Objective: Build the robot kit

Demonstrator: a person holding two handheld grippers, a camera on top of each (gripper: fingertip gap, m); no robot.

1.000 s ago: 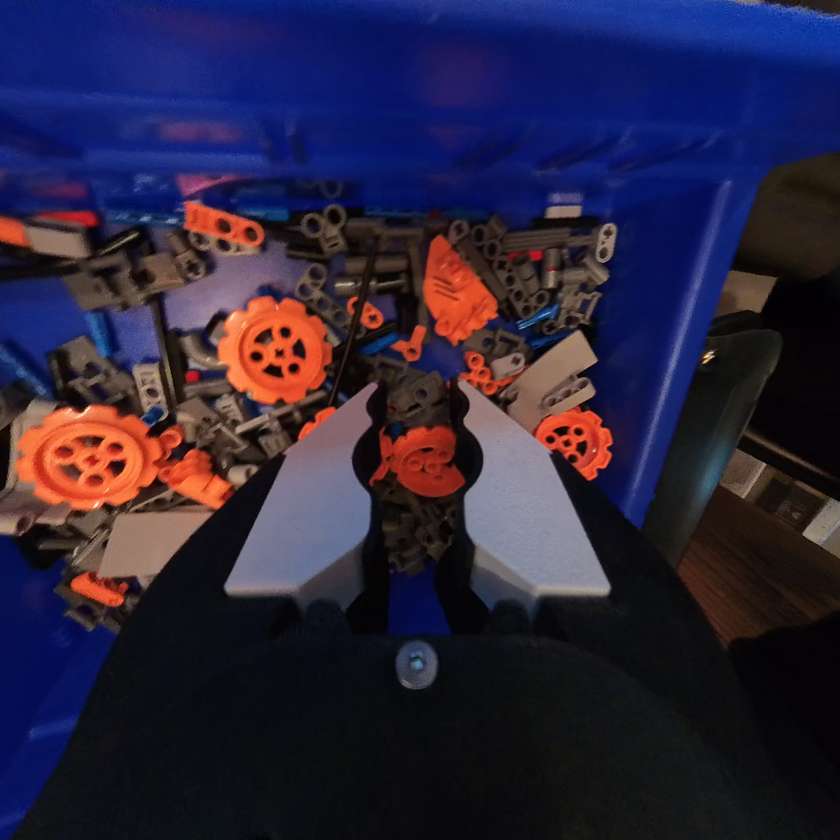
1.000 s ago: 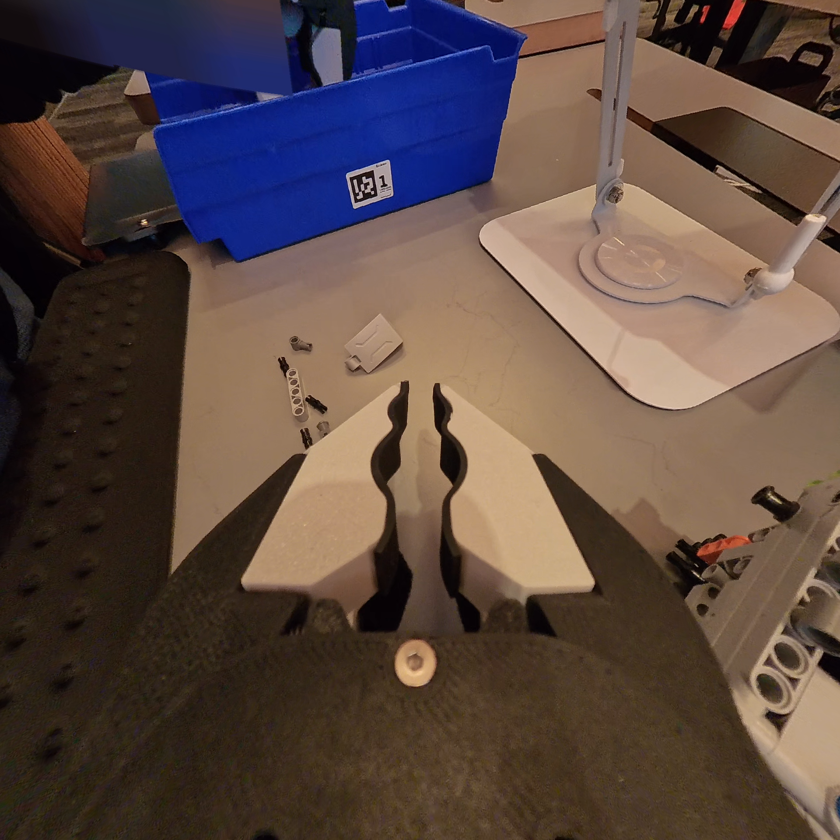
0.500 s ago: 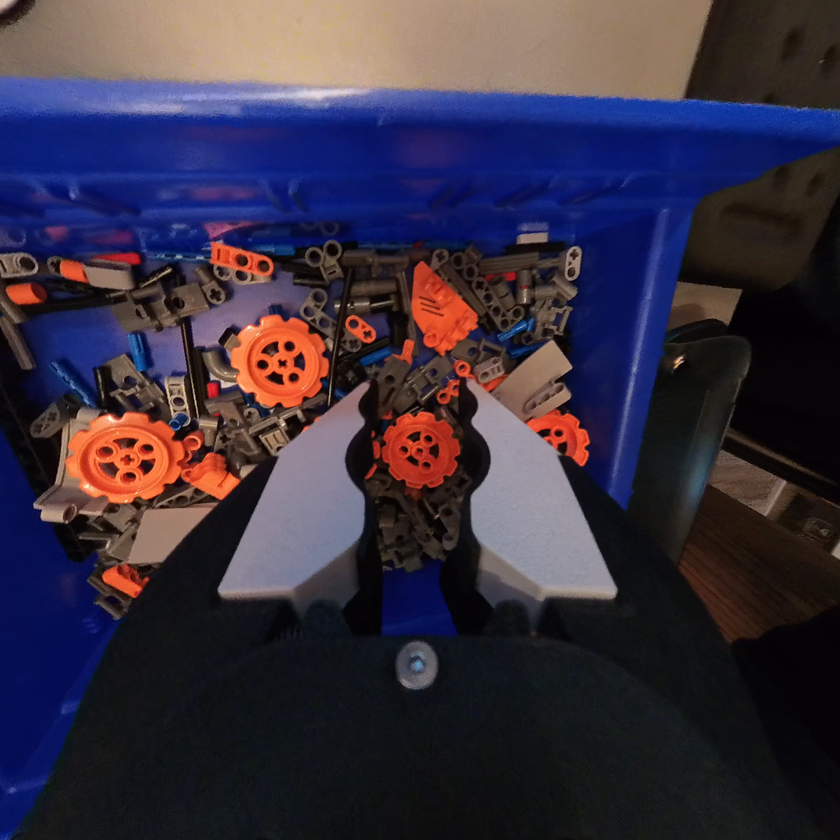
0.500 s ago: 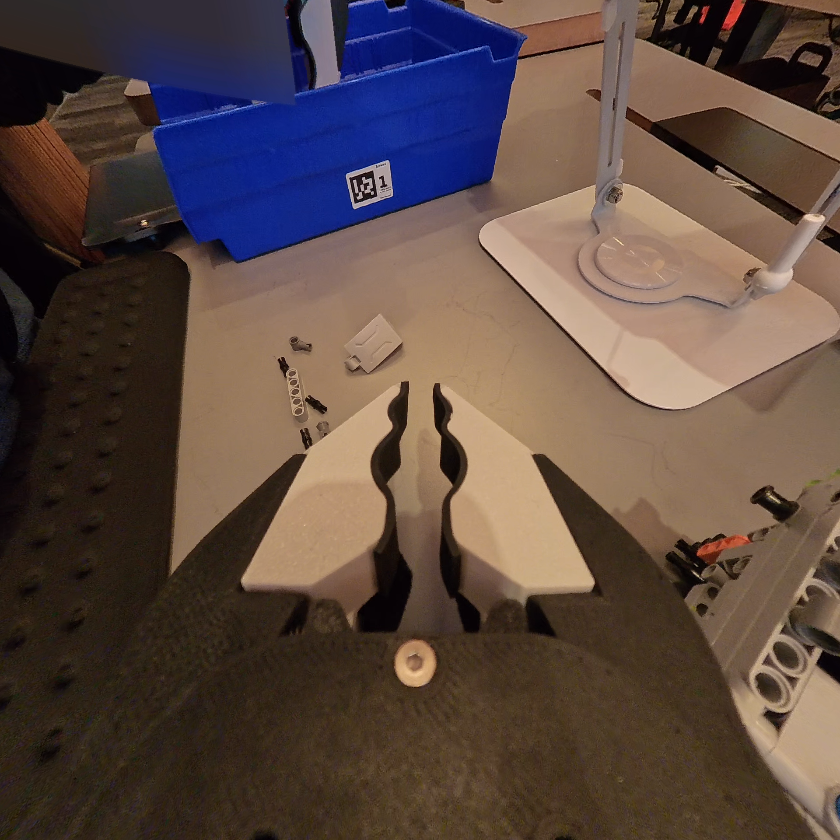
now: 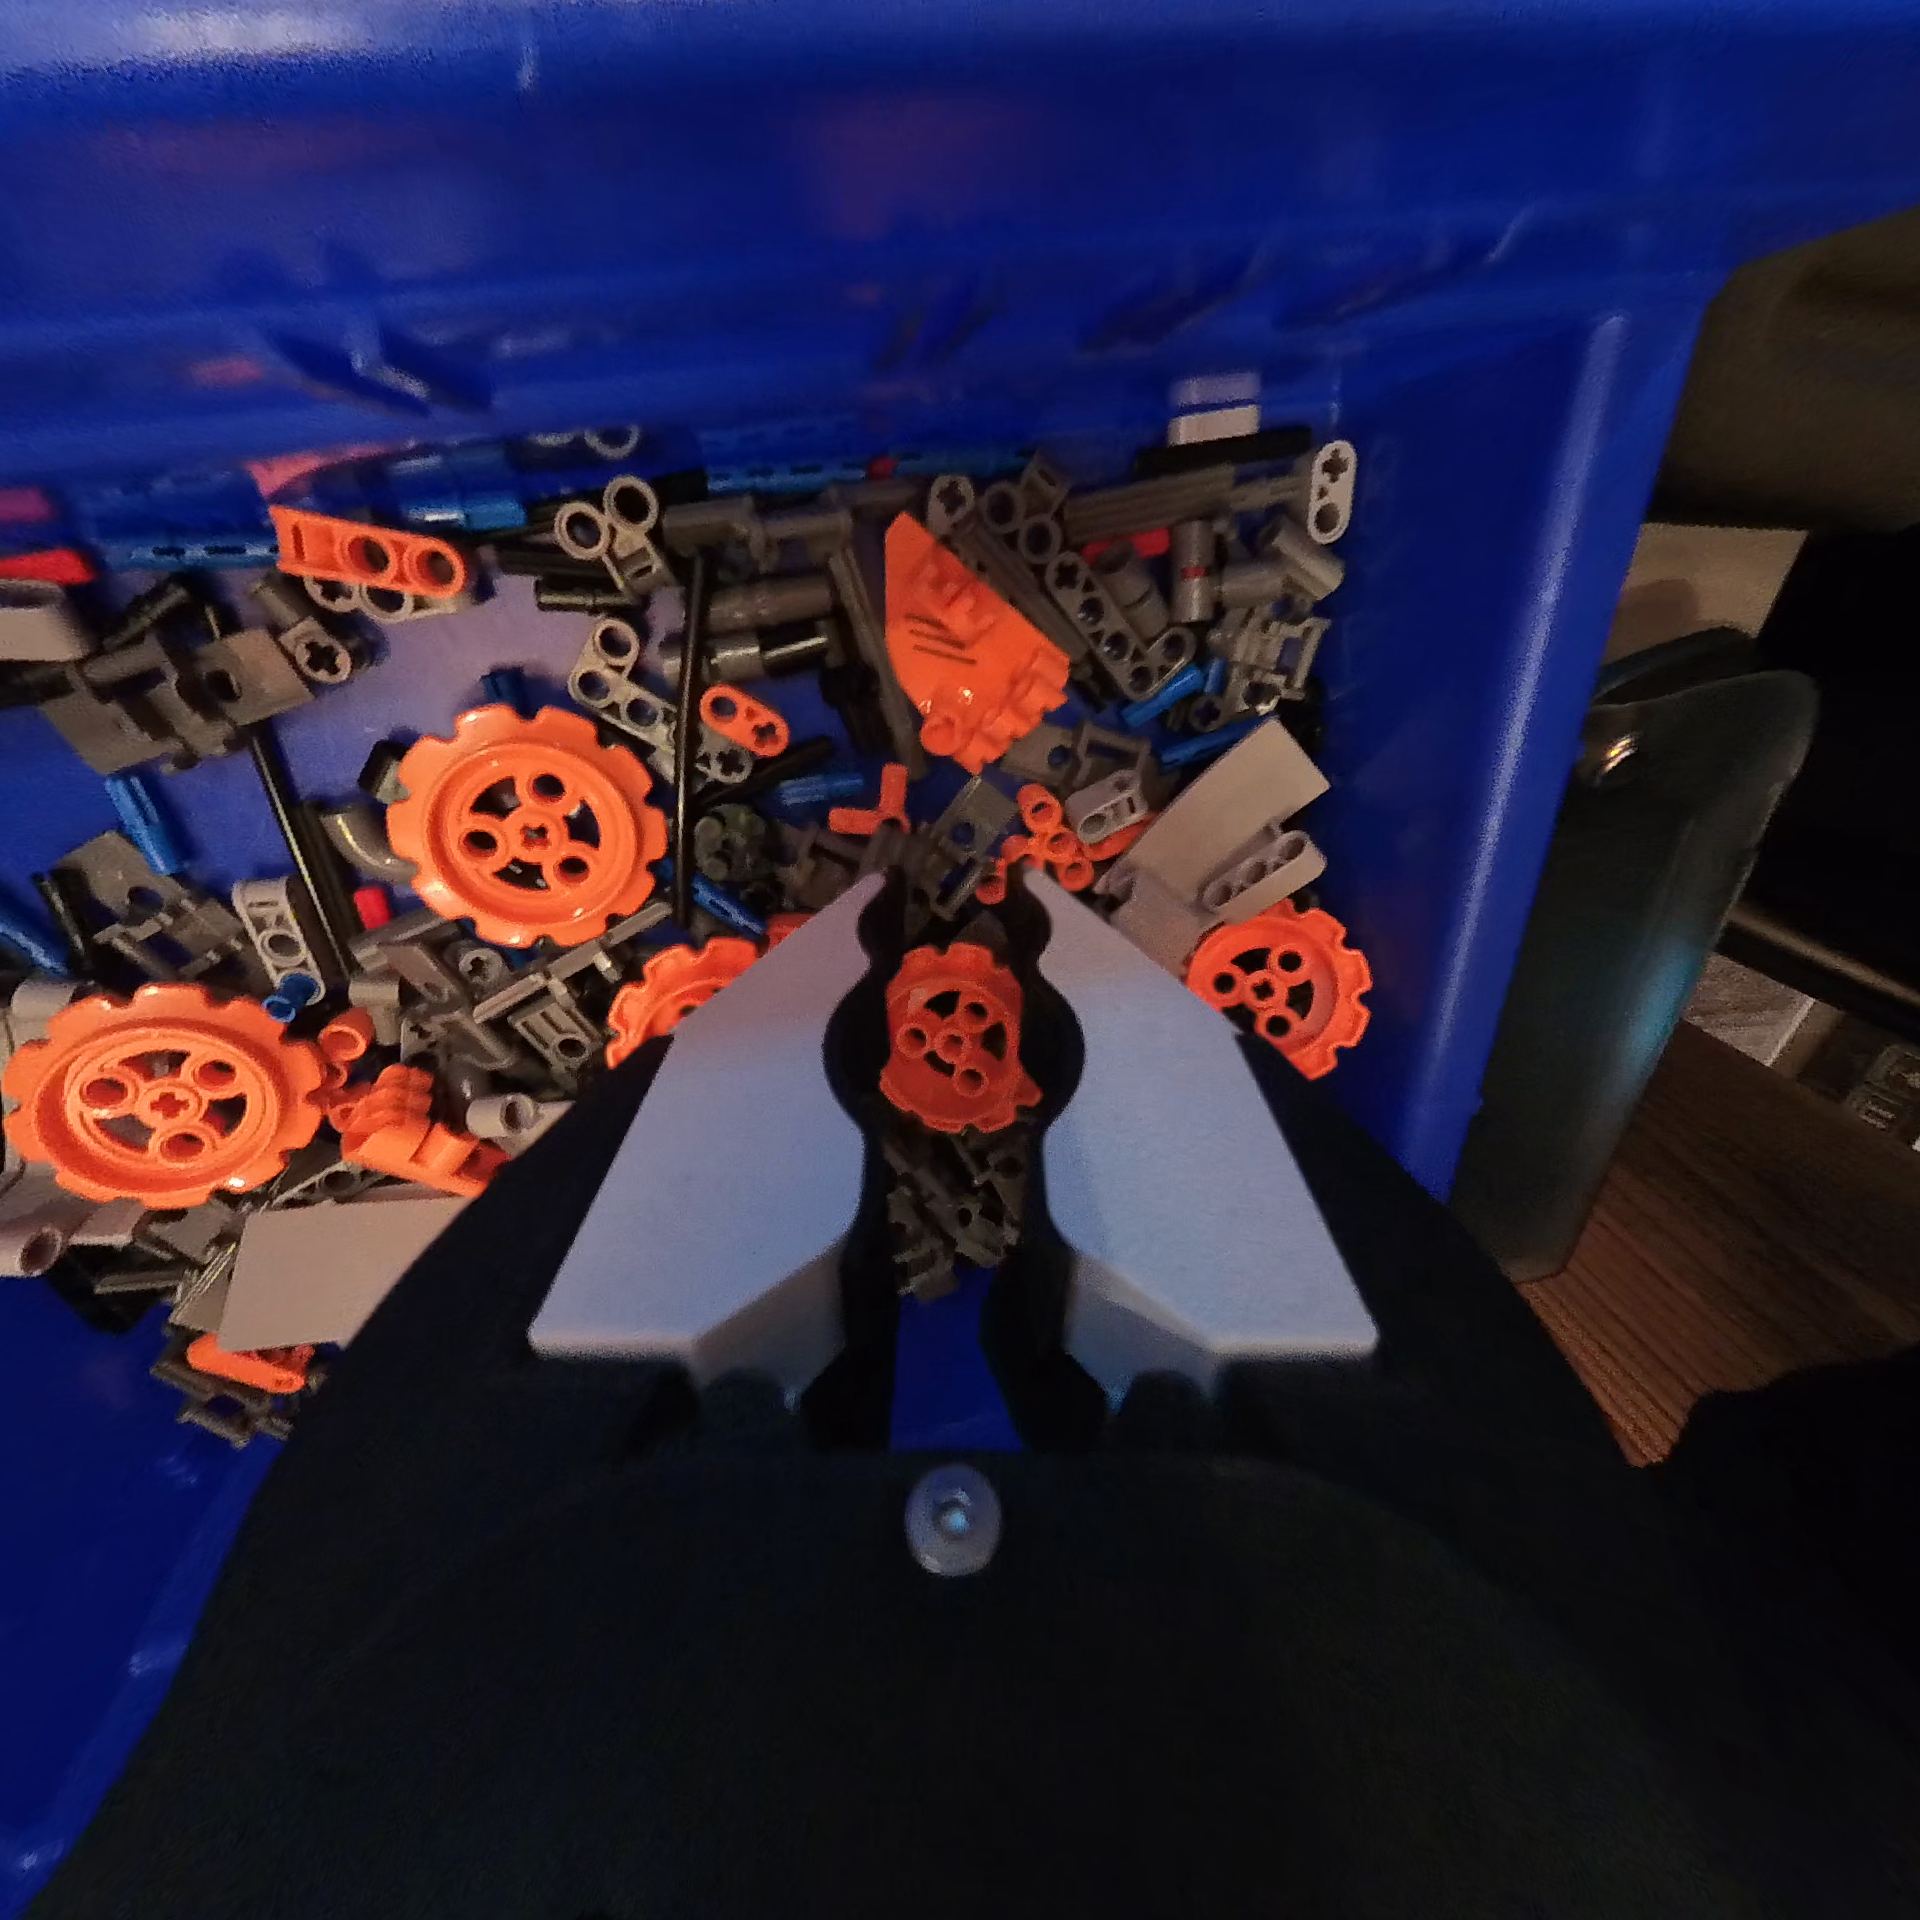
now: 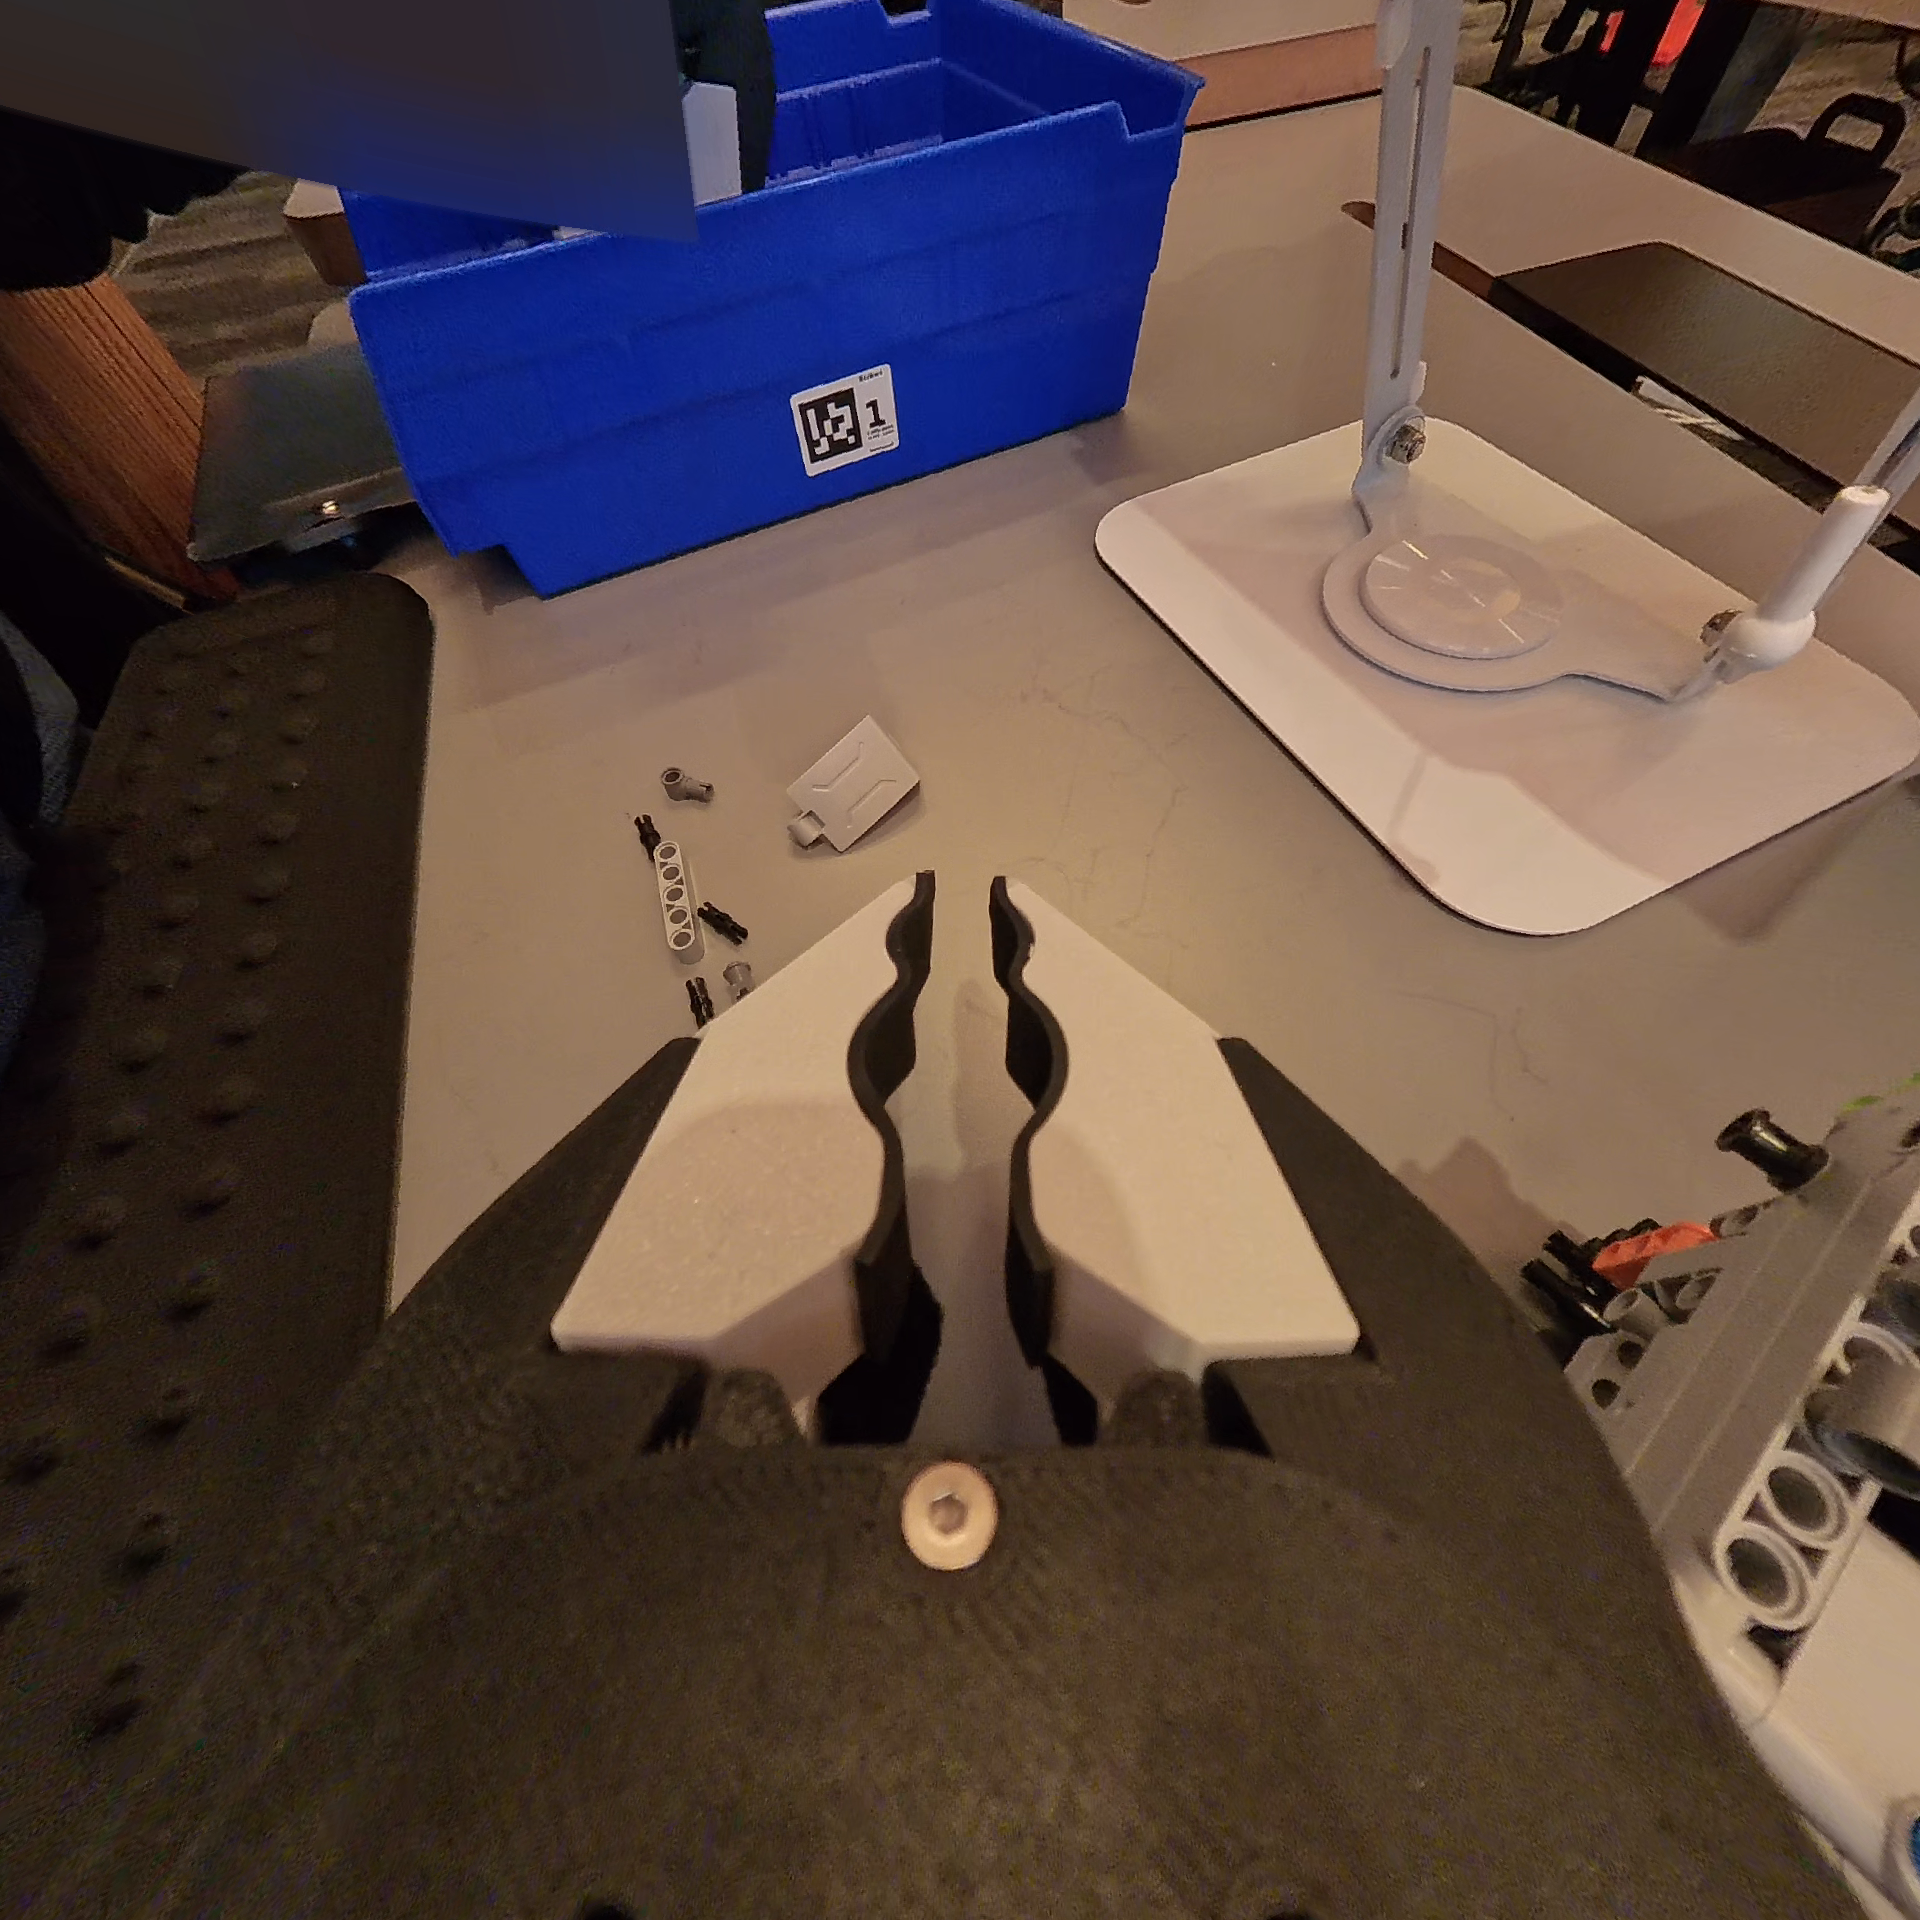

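Observation:
My left gripper is open and reaches down into a blue bin full of small building-toy parts. A small orange gear shows between its jaws, on a heap of dark grey pieces; I cannot tell whether the pads touch it. My right gripper hovers low over a grey table, its jaws slightly parted with nothing between them. A small grey panel piece and a white holed beam with black pins lie just ahead of it.
More orange gears and an orange panel lie in the bin. The right wrist view shows the blue bin at the back, a white stand base to the right, a black studded mat to the left and a grey assembly at the right edge. One gripper's finger ends stand about 30 cm off the other's.
My left gripper rose a little half a second ago and has since dropped back down into the bin, over the same small orange gear. The right gripper has not moved.

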